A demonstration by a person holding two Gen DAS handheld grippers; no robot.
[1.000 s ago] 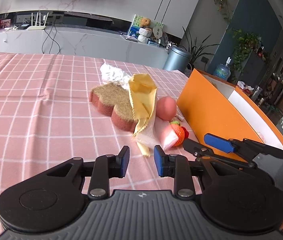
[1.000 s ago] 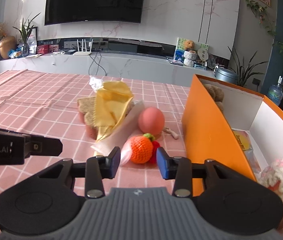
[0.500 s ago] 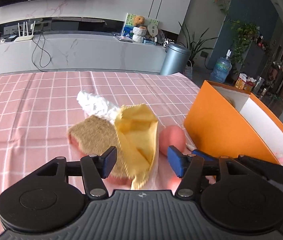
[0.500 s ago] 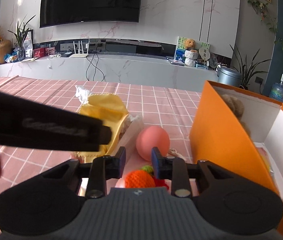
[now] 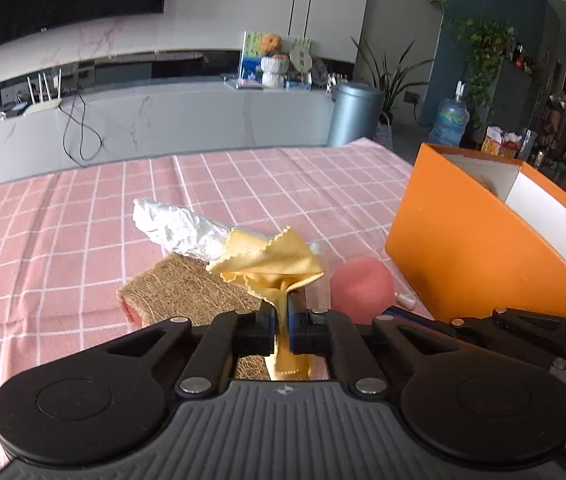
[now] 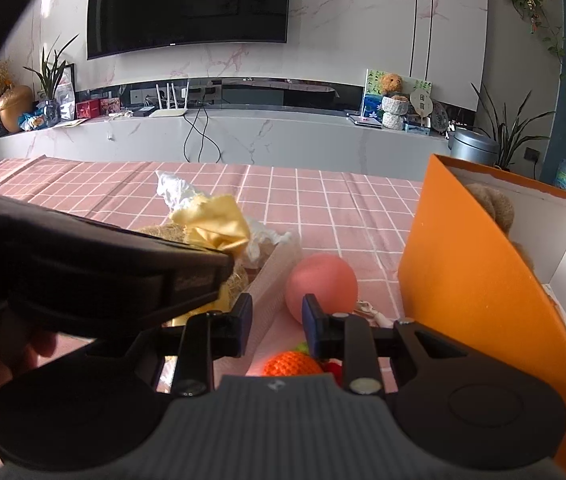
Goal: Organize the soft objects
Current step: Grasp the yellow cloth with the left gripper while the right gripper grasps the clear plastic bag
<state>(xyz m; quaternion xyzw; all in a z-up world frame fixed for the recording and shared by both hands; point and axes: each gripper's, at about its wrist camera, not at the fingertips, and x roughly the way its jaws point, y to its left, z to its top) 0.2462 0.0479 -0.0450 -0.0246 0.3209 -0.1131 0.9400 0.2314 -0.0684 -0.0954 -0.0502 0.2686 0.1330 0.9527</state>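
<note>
Left wrist view: your left tool (image 5: 281, 326) is clenched on the yellow pinked-edge microfibre cloth (image 5: 271, 258); the jaws have just been closing, and a fold of cloth runs down between the pads. The rest of the cloth fans out ahead of the tips, over the crumpled white plastic bag (image 5: 179, 232) and the brown coir scouring pad with a pink foam base (image 5: 187, 294). The pink round soft ball (image 5: 361, 290) sits just right of the tool, on the pink checked tablecloth (image 5: 63, 240) covering the table. The orange open-top cardboard box with white lining (image 5: 467, 252) stands further right, near the ball. Your right tool's arm shows at lower right, tips hidden.

Right wrist view: your right tool (image 6: 277, 326) has its jaws part-way apart; they have just been closing. Nothing is visibly pinched between the pads. The orange crocheted fruit toy with green and red bits (image 6: 293, 362) lies below the fingers, partly hidden by the tool body; I cannot tell if it touches them. The ball lies just beyond the right finger. Your left tool crosses in from the left, dark and blurred, with the cloth at its tip. A brown plush toy (image 6: 491, 200) lies inside the box at its far end.
</note>
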